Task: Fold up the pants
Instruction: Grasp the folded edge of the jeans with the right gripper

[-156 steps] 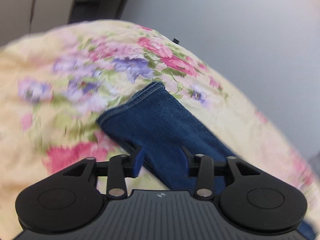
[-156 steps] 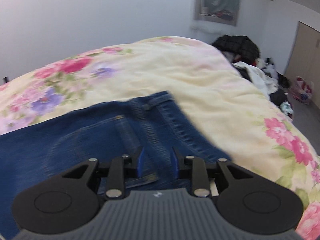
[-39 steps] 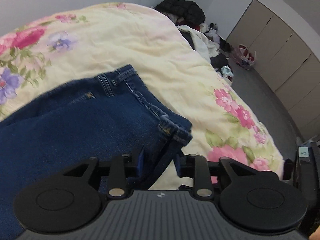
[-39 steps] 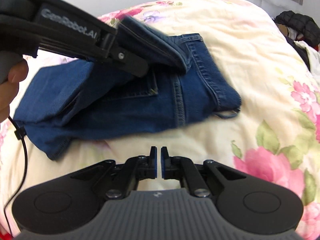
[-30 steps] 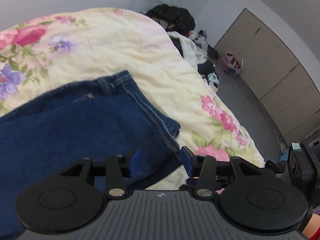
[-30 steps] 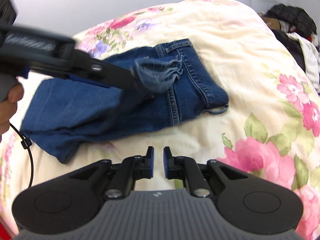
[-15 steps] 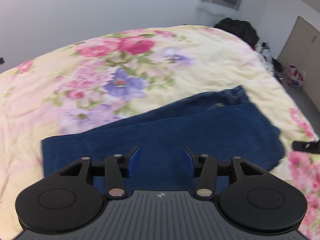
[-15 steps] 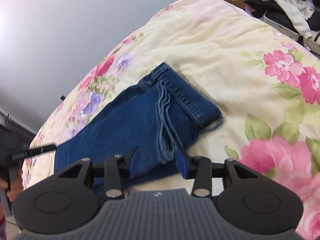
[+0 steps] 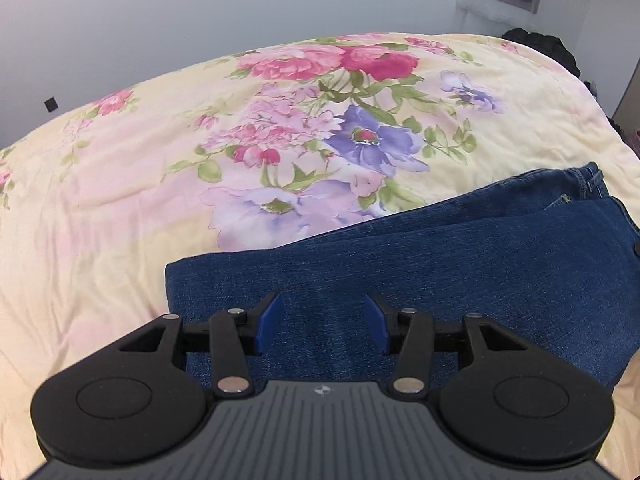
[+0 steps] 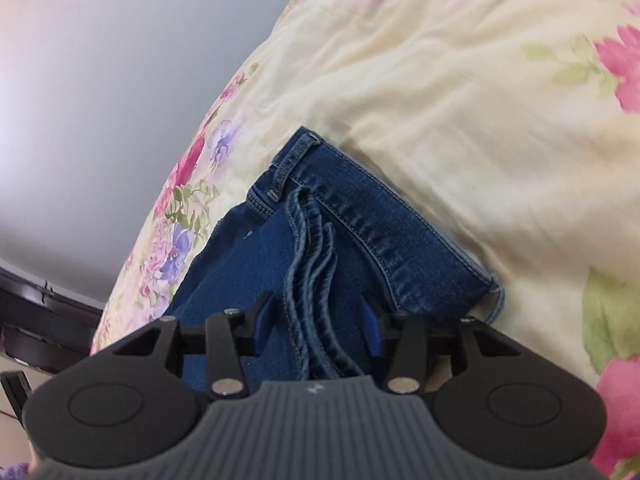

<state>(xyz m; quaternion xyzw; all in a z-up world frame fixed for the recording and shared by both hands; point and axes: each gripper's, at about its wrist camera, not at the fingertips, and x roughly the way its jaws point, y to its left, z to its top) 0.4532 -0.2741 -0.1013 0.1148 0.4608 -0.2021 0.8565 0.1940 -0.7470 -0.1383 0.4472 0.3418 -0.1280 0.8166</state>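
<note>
One pair of pants [image 9: 440, 264] lies on the bed [image 9: 120, 208], toward its right side in the left view, already doubled into a flat blue stack with the leg hems [image 10: 316, 272] laid up near the waistband [image 10: 360, 208]. By my reading the lengthwise fold and the first cross fold are done; a further fold, or only smoothing, may remain. Counted: one pair of pants, one bed, two grippers. The left hand-held gripper [image 9: 322, 322] is spread wide over the folded end, pinching nothing. The right hand-held gripper [image 10: 316, 326] is likewise spread, its fingers either side of the hems, not closed on them.
</note>
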